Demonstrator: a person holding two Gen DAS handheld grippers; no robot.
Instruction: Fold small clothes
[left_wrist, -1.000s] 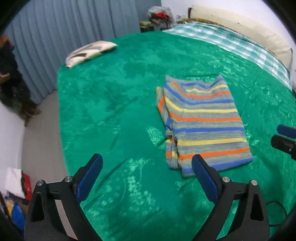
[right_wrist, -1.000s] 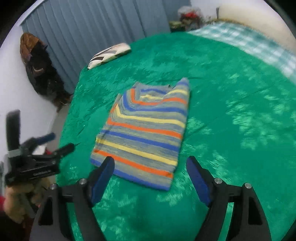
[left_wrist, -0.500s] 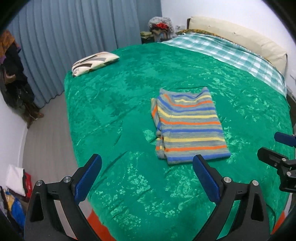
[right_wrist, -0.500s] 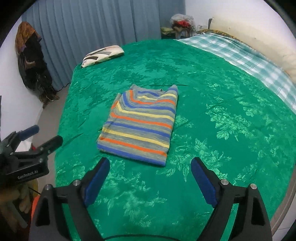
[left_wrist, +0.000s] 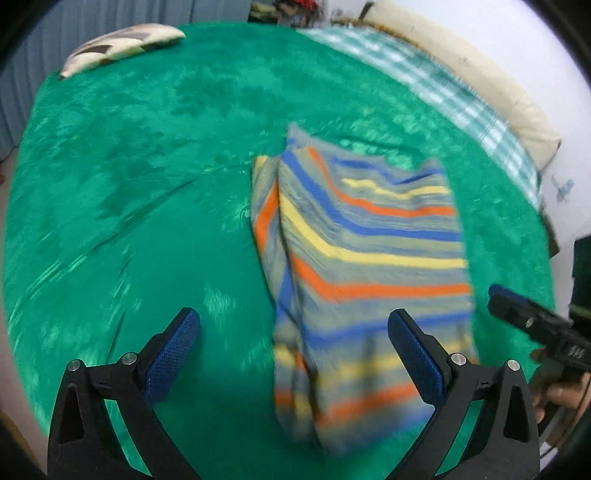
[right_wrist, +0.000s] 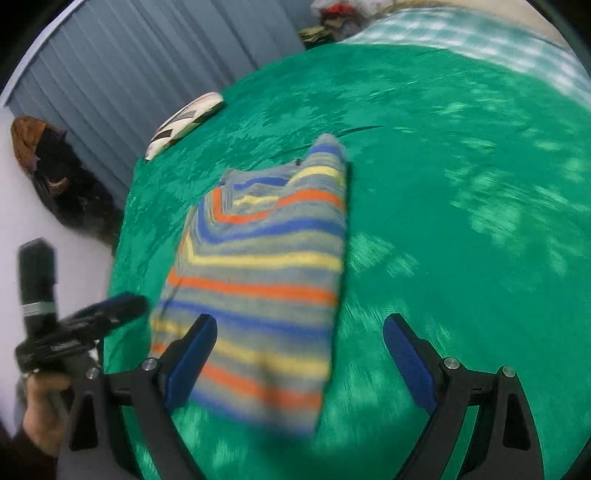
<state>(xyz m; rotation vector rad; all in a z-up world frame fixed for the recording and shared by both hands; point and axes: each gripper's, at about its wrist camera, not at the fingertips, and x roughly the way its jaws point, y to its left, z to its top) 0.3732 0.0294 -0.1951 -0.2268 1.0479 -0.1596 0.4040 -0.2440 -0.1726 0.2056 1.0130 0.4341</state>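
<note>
A folded striped sweater (left_wrist: 369, 258) in grey, blue, orange and yellow lies flat on the green bedspread (left_wrist: 147, 184). My left gripper (left_wrist: 291, 321) hovers open over its near left edge, with the cloth below the gap and nothing pressed by either pad. My right gripper (right_wrist: 300, 321) also stands open above the sweater (right_wrist: 266, 266), over its near right corner. Each gripper shows in the other's view: the right gripper (left_wrist: 498, 295) at the right edge, the left gripper (right_wrist: 122, 304) at the left, held by a hand (right_wrist: 40, 417). Both views are motion-blurred.
A patterned pillow (left_wrist: 122, 44) lies at the bed's far left corner. A checked blanket (left_wrist: 424, 74) and a cream pillow (left_wrist: 480, 85) run along the far right. Grey curtains (right_wrist: 147, 74) and dark hanging clothes (right_wrist: 55, 166) stand beyond the bed's left side.
Both grippers first drew back from the sweater, then dropped in close over its near edge. The right jaws stand a little wider than a second ago. The sweater has not moved.
</note>
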